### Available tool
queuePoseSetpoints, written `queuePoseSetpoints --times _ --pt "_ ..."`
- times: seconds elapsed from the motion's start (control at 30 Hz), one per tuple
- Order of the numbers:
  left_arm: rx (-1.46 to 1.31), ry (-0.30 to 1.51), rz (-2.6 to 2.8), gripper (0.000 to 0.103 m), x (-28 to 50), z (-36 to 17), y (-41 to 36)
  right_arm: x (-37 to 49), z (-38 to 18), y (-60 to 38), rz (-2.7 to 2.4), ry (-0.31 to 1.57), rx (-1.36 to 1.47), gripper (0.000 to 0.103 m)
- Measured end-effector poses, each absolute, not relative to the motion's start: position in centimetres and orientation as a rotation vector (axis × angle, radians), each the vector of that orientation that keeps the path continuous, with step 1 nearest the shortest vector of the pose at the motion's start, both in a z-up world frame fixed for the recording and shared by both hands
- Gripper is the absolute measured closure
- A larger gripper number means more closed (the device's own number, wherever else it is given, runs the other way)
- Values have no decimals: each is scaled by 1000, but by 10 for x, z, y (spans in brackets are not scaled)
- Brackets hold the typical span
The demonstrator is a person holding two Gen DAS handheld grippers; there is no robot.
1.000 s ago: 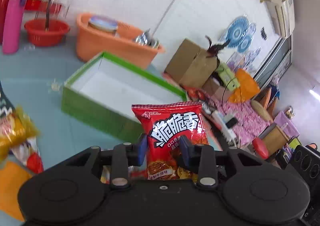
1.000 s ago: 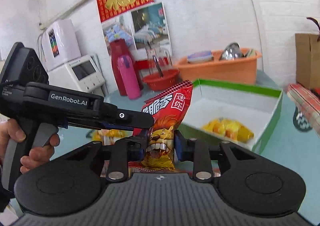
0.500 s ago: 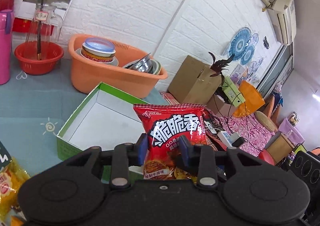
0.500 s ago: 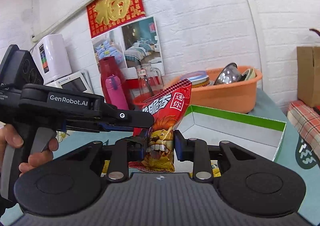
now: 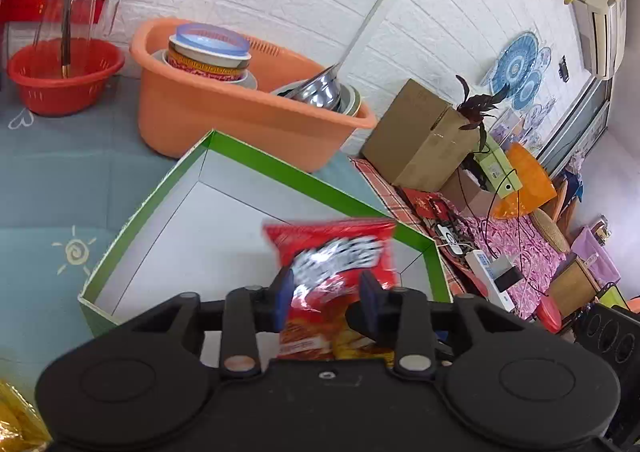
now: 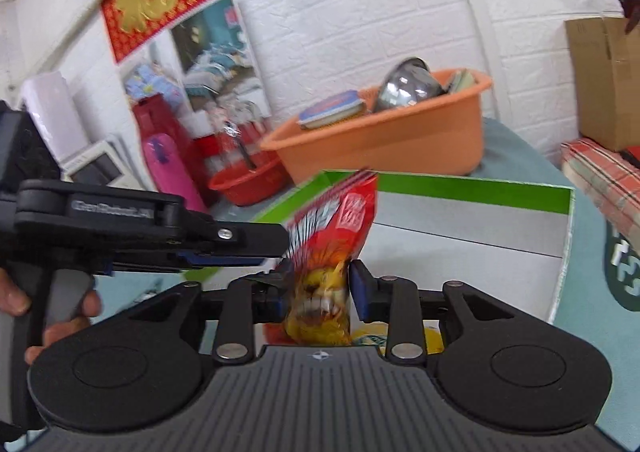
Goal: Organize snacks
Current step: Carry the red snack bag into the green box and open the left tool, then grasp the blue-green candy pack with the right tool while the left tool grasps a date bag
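My left gripper (image 5: 326,294) has parted its fingers; the red snack bag (image 5: 334,272) is blurred between them, over the green box (image 5: 280,169) with its white inside. My right gripper (image 6: 318,290) stands with fingers apart around a red and yellow lion snack bag (image 6: 332,252), also blurred, above the same green box (image 6: 472,187). The left gripper's body (image 6: 152,228) shows at the left in the right wrist view. A yellow snack (image 6: 432,334) lies in the box below my right gripper.
An orange basin (image 5: 240,115) with bowls stands behind the box, a red basket (image 5: 60,79) to its left. A cardboard box (image 5: 420,139) and clutter lie right of the table. A pink bottle (image 6: 168,167) stands by the wall.
Both grippers moved over the green box and opened their fingers. Both snack bags now blur and slip downward between the fingers.
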State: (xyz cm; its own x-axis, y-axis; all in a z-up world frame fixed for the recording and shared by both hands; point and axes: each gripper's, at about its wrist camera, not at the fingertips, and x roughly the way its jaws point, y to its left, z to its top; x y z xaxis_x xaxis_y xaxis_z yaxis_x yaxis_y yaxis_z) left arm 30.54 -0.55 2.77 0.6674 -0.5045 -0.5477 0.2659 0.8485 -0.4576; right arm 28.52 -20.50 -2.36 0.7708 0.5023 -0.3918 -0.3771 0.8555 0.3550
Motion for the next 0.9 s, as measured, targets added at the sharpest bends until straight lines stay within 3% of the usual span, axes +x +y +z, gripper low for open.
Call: queuePoseSetpoints --times 0.03,0.07,0.4,0.67,0.9 --pt "-349 719 -443 0 305 26 -6 286 -25 -204 460 507 249 17" --pt "-341 712 -434 0 302 25 -6 284 -26 -204 437 508 237 0" --pt "-315 651 -394 0 251 47 10 231 0 -209 409 446 142 0" --pt "-290 615 -365 0 150 79 20 145 36 -212 415 369 112 0" --pt "-251 617 -398 0 81 65 21 81 36 -218 434 312 74 0"
